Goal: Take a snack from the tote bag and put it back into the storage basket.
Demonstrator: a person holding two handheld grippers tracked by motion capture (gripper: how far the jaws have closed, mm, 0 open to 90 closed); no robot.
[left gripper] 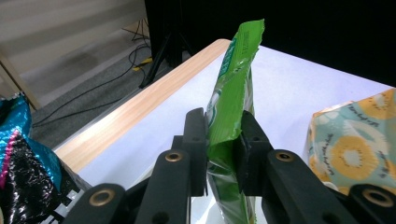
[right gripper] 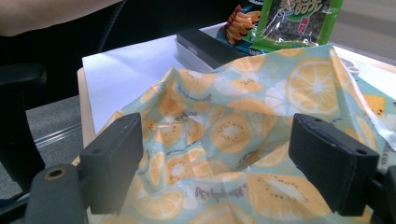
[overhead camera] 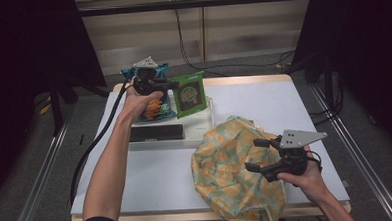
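Note:
A green snack bag [overhead camera: 191, 93] stands upright at the back of the table, and my left gripper [overhead camera: 172, 85] is shut on its left edge. In the left gripper view the jaws pinch the green snack bag [left gripper: 231, 102] between them, my left gripper [left gripper: 224, 140] holding it near its middle. A cloth bag with a citrus-slice print [overhead camera: 231, 164] lies open at the front right. My right gripper [overhead camera: 252, 154] is open at that bag's right side. In the right gripper view the jaws of my right gripper [right gripper: 224, 158] stand wide apart over the mouth of the cloth bag [right gripper: 233, 135].
A blue snack bag [overhead camera: 156, 109] leans just behind and left of the green one, in a white tray [overhead camera: 199, 125] with a black bar [overhead camera: 157, 133] along its front. The white table [overhead camera: 263, 100] has a wooden back edge. Cables lie on the floor beyond.

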